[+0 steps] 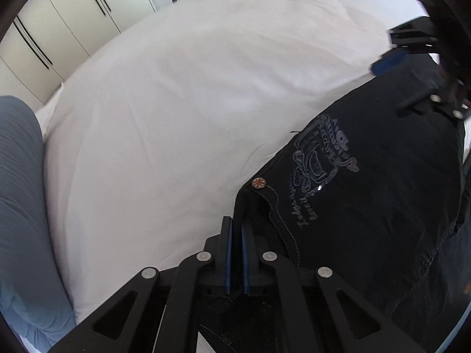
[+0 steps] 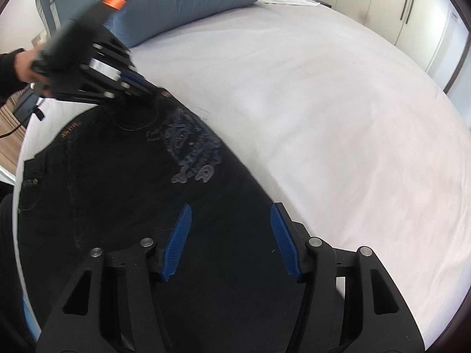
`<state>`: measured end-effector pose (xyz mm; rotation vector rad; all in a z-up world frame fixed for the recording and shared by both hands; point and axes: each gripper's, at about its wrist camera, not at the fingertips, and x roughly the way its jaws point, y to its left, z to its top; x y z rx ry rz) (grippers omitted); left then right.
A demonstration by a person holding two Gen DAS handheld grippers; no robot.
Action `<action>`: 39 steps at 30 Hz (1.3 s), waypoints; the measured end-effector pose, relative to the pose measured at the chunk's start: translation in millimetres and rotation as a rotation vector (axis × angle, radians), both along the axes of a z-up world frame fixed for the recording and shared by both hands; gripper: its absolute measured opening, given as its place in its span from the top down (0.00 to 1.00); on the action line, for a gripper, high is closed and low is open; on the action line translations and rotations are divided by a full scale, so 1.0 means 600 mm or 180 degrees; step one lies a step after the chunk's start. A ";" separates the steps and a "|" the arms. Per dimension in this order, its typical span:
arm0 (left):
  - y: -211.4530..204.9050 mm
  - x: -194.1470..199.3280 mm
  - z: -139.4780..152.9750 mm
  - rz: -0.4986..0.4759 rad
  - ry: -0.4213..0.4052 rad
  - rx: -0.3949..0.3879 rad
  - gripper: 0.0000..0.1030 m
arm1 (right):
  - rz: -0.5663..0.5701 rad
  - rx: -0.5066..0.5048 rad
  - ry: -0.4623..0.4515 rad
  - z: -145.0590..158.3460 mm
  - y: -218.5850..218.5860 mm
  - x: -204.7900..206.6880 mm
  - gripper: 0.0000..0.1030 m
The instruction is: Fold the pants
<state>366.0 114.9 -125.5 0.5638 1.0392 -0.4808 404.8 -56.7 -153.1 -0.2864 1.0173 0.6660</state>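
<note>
- Left wrist view: the left tongs [image 1: 237,229] were clamped on the waistband corner of the black pants [image 1: 368,206], which lay ahead and to their right on the white bed [image 1: 164,111].
- Right wrist view: the right tongs [image 2: 231,235] stood apart, hovering over the pants [image 2: 123,194]. Judgement: they should pinch the edge firmly before lifting together.

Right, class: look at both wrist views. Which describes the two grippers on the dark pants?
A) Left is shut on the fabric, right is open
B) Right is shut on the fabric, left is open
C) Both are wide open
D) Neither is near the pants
A: the left gripper pinches the pants at the waistband corner, while the right gripper hangs spread over the cloth.
</note>
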 end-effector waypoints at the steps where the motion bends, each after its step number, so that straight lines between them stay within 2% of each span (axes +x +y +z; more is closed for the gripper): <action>1: 0.000 -0.014 0.007 -0.0020 -0.0064 -0.0007 0.95 | 0.0025 -0.0027 -0.0005 -0.002 0.004 0.006 0.50; 9: 0.002 -0.079 0.042 -0.0089 -0.0391 -0.0089 0.95 | 0.0243 -0.0066 0.0091 -0.023 0.038 0.044 0.56; 13: 0.017 -0.070 0.046 -0.0057 -0.0428 -0.0159 0.95 | 0.0312 -0.0241 0.0207 -0.048 0.054 0.065 0.71; 15: 0.020 -0.064 0.040 -0.0040 -0.0435 -0.0163 0.95 | 0.0302 -0.0232 0.0231 -0.048 0.053 0.068 0.83; 16: 0.022 -0.066 0.039 -0.0029 -0.0434 -0.0173 0.95 | 0.0302 -0.0241 0.0194 -0.043 0.056 0.064 0.92; 17: 0.021 -0.069 0.038 -0.0015 -0.0436 -0.0178 0.95 | 0.0303 -0.0277 0.0142 -0.036 0.062 0.057 0.95; 20: 0.028 -0.084 0.041 0.0041 -0.0461 -0.0246 0.95 | 0.0304 -0.0380 -0.0067 -0.011 0.072 0.027 0.98; 23: 0.034 -0.119 0.050 0.0047 -0.0488 -0.0305 0.95 | 0.0301 -0.0421 -0.0296 0.021 0.077 -0.018 0.98; 28: 0.040 -0.203 0.041 -0.0106 -0.0458 -0.0255 0.95 | 0.0555 -0.0871 -0.0776 0.043 0.118 -0.140 0.98; 32: 0.042 -0.266 0.012 -0.0156 -0.0341 -0.0120 0.95 | 0.0860 -0.1369 -0.1131 0.023 0.177 -0.242 0.98; 36: 0.047 -0.331 -0.012 -0.0198 -0.0272 -0.0035 0.95 | 0.1302 -0.1956 -0.1537 -0.023 0.247 -0.348 0.98; 39: 0.045 -0.377 -0.027 -0.0299 -0.0274 0.0094 0.95 | 0.1559 -0.2176 -0.1641 -0.054 0.272 -0.396 0.98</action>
